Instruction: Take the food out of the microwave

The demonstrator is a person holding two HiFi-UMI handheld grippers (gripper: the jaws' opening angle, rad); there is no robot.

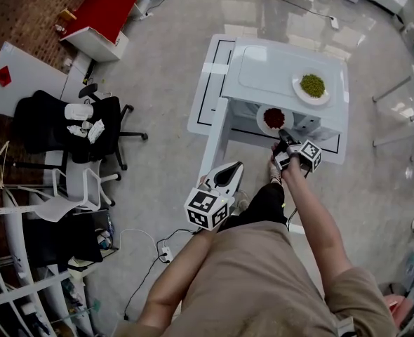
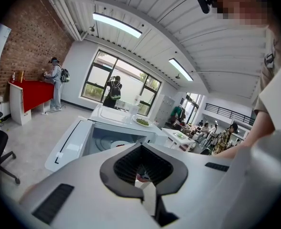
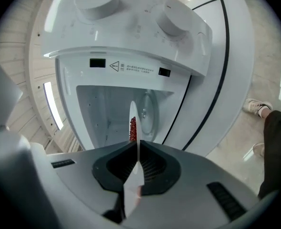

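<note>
Partly hidden, the plate sits edge-on, clamped by right gripper.

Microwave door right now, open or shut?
Open. In the head view the door stands swung wide beside the microwave; the right gripper view looks straight into the cavity.

Beige short-sleeved shirt, black trousers, pale shoe.

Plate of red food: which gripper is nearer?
Right. The right gripper has its jaws shut on the near rim of the plate of red food; the left gripper is apart from it, lower left in the head view.
</note>
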